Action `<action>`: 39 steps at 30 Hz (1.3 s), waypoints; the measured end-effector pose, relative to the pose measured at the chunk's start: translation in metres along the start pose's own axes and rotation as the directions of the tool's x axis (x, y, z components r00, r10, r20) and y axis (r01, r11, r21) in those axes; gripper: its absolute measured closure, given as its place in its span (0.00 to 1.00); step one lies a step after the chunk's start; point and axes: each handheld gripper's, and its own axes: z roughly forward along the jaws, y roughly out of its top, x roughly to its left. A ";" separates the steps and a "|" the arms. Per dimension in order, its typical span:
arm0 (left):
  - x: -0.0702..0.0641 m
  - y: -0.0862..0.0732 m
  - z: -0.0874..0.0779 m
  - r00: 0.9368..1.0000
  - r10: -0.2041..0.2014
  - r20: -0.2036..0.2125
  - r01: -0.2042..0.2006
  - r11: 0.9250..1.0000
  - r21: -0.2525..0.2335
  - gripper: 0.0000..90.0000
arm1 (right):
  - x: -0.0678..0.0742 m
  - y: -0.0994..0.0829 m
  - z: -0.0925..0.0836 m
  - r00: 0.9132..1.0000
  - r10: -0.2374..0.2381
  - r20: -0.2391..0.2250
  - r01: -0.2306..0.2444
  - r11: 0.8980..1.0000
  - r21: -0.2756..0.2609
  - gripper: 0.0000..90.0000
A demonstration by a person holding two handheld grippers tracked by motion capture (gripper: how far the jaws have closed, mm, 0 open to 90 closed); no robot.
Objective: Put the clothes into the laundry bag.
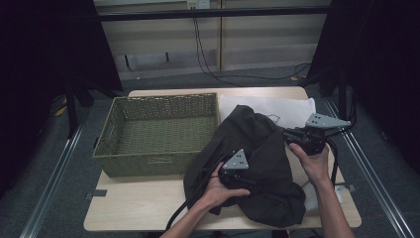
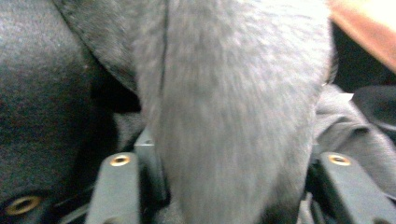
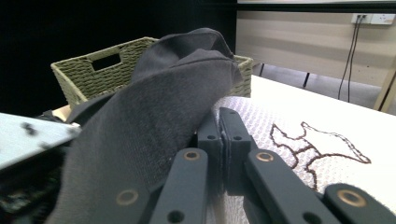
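- High view: dim, dark curtains at both sides, table (image 1: 148, 203) lit softly from above; faint shadows.
- Left gripper view: dark cloth (image 2: 224, 116) close up, blurred, grainy.
- Right gripper view: bright wall behind, basket (image 3: 84, 74) sharp, near jaws soft.

Item: dark grey garment (image 1: 257, 158) | State: crumpled, bunched, apparently partly lifted | Position: lay on table right of basket, over white cloth

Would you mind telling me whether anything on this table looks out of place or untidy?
The dark garment lies crumpled in a heap at the table's front right, spilling over a white cloth and nudging the wicker basket, which sits empty. Nothing looks damaged or spilled.
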 end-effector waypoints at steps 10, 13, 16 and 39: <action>-0.011 0.007 -0.040 0.998 0.012 0.061 -0.009 0.999 -0.036 0.32 | -0.005 -0.003 -0.001 1.000 0.019 0.011 -0.019 1.000 -0.008 0.99; -0.009 0.010 -0.056 0.997 -0.005 0.073 0.010 0.997 -0.073 0.32 | -0.006 -0.003 -0.001 1.000 0.020 0.014 -0.020 1.000 -0.006 0.99; -0.008 0.018 -0.076 0.999 -0.016 0.049 0.021 0.994 -0.110 0.36 | -0.005 -0.003 0.000 1.000 0.020 0.018 -0.020 1.000 -0.006 0.99; 0.086 0.062 -0.106 0.985 -0.120 -0.126 0.109 0.989 -0.096 0.31 | -0.002 0.002 -0.002 1.000 0.007 0.006 -0.007 1.000 -0.010 0.99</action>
